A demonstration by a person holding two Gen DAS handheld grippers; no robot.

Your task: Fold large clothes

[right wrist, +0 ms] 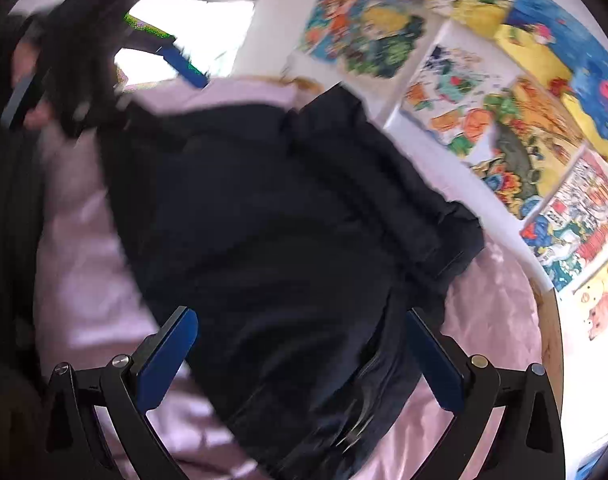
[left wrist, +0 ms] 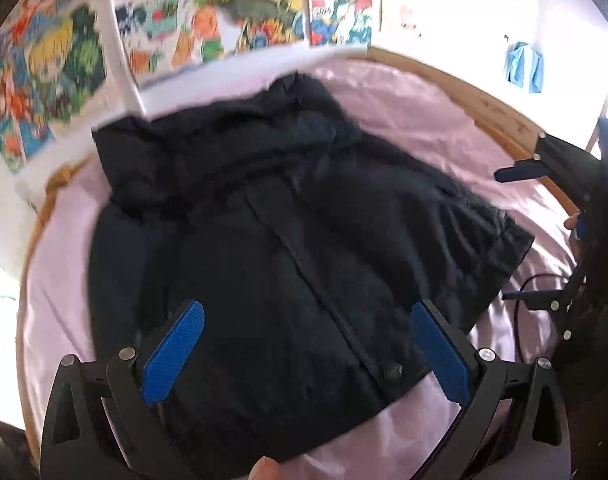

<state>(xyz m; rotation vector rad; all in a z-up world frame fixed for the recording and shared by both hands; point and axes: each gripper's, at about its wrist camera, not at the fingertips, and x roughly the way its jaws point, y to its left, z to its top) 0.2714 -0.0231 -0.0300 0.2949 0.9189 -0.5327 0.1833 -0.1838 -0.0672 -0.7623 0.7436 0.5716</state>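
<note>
A dark navy puffer jacket lies spread front-up on a pink bedsheet, its snap placket running down the middle and its collar toward the wall. My left gripper is open and empty, hovering over the jacket's lower hem. My right gripper is open and empty above the jacket, which the blurred right wrist view shows from its side. The right gripper also shows at the right edge of the left wrist view, beside the jacket's sleeve. The left gripper is a blur at the top left of the right wrist view.
The bed has a wooden frame against a white wall covered with colourful cartoon posters. A blue cloth hangs on the wall at the right. A black cable lies on the sheet by the right gripper.
</note>
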